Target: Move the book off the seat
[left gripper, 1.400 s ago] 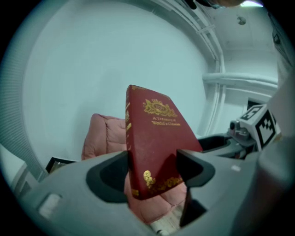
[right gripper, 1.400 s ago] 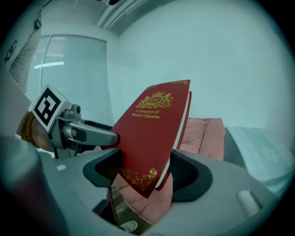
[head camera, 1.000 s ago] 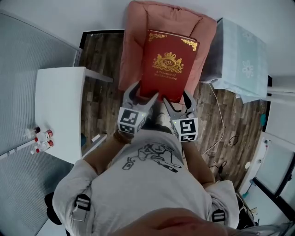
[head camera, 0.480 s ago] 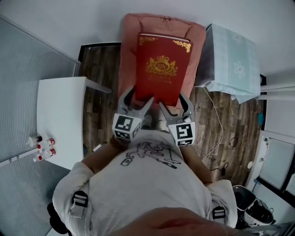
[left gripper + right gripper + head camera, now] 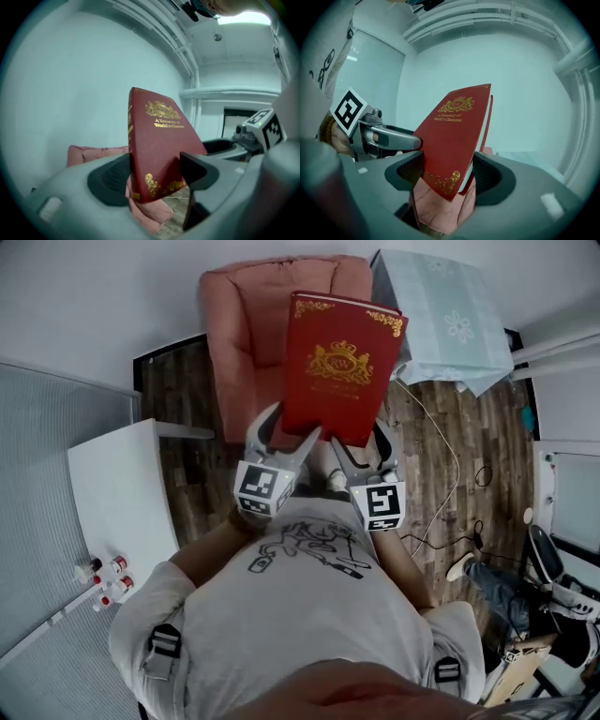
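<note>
Book, red [image 5: 339, 367], hardcover with gold crest and gold corner ornaments, title lettering on the front cover. It is held in the air by its near edge and tilted, with the far edge raised. In the head view it lies over the right part of the pink armchair [image 5: 246, 343] and the wood floor [image 5: 192, 442] beside it.

Left gripper [image 5: 289, 433]: fingers pinching the near left corner of the book, one pad on each cover.

Right gripper [image 5: 362, 448]: fingers pinching the near right corner the same way, front cover facing the left pad.

Armchair: cushioned seat and back against the far wall, its cushion showing below the book in both gripper views.

Table with pale blue cloth [image 5: 441, 310]: far right, just beside the armchair.

White table [image 5: 117, 493]: left; small red-capped bottles [image 5: 106, 579] stand at its near end.

White cable [image 5: 441, 488]: loose on the floor, right of the person.
</note>
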A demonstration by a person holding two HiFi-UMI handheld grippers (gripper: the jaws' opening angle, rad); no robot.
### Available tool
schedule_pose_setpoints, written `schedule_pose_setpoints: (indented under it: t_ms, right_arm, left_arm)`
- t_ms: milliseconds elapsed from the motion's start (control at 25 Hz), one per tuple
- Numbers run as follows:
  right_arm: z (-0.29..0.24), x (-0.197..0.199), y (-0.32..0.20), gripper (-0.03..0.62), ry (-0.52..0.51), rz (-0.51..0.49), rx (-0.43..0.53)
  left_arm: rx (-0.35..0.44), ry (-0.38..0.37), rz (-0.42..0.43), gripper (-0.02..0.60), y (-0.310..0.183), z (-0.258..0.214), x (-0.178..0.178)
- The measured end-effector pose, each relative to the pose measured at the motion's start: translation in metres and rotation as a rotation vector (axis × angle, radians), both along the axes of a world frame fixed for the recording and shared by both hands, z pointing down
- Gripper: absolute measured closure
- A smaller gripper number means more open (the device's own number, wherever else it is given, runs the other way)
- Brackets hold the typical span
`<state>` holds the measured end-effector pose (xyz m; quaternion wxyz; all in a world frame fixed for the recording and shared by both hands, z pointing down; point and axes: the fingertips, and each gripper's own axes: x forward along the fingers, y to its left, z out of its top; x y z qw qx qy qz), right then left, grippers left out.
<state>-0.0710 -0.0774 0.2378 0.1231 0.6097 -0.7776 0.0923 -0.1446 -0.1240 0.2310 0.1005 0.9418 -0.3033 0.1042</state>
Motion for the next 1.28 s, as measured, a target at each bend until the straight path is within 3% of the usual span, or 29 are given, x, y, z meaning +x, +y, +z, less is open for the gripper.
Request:
schedule_pose_setpoints:
  t_ms: [120,320,600,880,1280]
  right_arm:
    - [0.003,0.003,0.005,0.264,0.016,0.105,-0.012]
    - [-0.005,0.087,0.077,0.265,-0.016,0.259,0.002]
    - [0.020,0.083,0.061,0.267,0.010,0.440,-0.040]
    - [0.008,0.219,0.196,0.269,-0.006,0.590,-0.016]
    - [0.012,0.314,0.278,0.269,-0.017,0.672,-0.016]
  left_arm:
    - [-0.014,0.014,0.105,0.250,-0.003,0.006,0.008]
    - [-0.013,0.023,0.260,0.249,0.059,-0.003,0.101]
    - [-0.044,0.047,0.435,0.249,0.034,0.026,0.109]
    - [-0.031,0.019,0.584,0.249,0.163,0.011,0.257]
    - [-0.037,0.003,0.665,0.250,0.242,0.015,0.358]
